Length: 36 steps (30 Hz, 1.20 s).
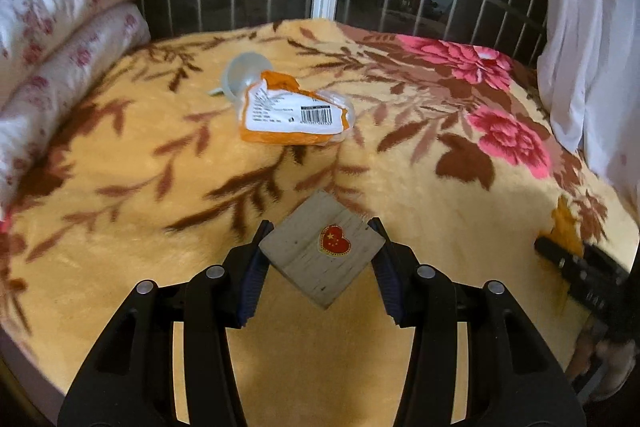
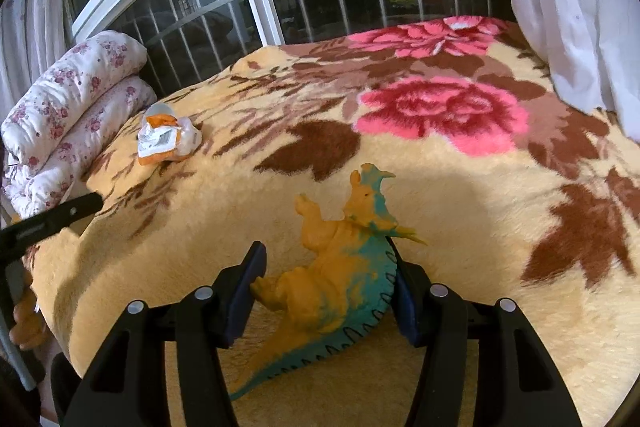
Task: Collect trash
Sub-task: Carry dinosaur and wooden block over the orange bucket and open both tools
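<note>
Left claw (image 1: 322, 227) clamps wooden block (image 1: 325, 254) aloft; right claw (image 2: 326, 259) pinches toy dinosaur (image 2: 336, 283).

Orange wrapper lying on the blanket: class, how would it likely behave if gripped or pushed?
The orange wrapper looks crumpled and thin, so it would probably crush and flop rather than hold shape. It seems light, likely sliding easily over the plush blanket. The clear round piece behind it might shift too.
</note>
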Each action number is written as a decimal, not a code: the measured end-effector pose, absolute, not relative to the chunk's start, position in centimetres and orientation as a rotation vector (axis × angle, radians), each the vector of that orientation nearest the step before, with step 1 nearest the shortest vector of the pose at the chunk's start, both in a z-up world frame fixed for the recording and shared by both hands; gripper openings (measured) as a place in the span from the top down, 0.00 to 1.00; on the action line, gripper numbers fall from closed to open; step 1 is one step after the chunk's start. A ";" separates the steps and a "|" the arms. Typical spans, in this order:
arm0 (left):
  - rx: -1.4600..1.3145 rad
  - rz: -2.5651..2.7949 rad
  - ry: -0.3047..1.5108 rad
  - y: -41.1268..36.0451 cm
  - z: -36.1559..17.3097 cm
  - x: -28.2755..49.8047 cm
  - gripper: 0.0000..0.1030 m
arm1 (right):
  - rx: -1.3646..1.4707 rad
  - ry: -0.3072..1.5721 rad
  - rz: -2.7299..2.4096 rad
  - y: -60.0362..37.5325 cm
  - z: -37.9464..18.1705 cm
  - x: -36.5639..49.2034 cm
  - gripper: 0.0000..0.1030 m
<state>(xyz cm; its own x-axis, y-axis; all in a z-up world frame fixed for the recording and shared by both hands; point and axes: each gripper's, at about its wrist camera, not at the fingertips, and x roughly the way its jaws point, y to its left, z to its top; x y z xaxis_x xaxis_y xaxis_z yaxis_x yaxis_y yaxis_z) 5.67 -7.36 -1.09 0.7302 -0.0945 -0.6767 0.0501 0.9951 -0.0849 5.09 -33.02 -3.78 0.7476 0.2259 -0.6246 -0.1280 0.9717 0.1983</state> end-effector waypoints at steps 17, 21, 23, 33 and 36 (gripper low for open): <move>0.036 -0.142 0.679 -8.0 0.0 -5.2 0.54 | -0.010 0.576 0.420 -25.5 2.6 -7.4 0.45; 0.049 -0.151 0.695 -7.0 -1.1 -8.4 0.54 | -0.037 0.602 0.452 -24.6 1.6 -10.4 0.45; 0.056 -0.152 0.712 -6.6 -1.9 -9.6 0.54 | -0.054 0.625 0.466 -24.3 0.6 -11.8 0.45; 0.078 -0.225 0.883 -5.8 -9.7 -13.1 0.54 | -0.082 0.844 0.507 -22.9 -8.0 -15.2 0.45; 0.098 -0.246 0.937 -6.1 -12.5 -13.1 0.54 | -0.088 0.920 0.494 -22.7 -11.0 -14.5 0.45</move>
<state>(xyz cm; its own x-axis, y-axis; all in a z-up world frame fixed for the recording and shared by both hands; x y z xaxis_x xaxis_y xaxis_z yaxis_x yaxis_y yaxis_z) -13.09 -6.10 -12.46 0.5669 -0.1663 -0.8068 0.2514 0.9676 -0.0229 -14.51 -22.68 -11.02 0.5028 0.3718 -0.7804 -0.4457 0.8850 0.1345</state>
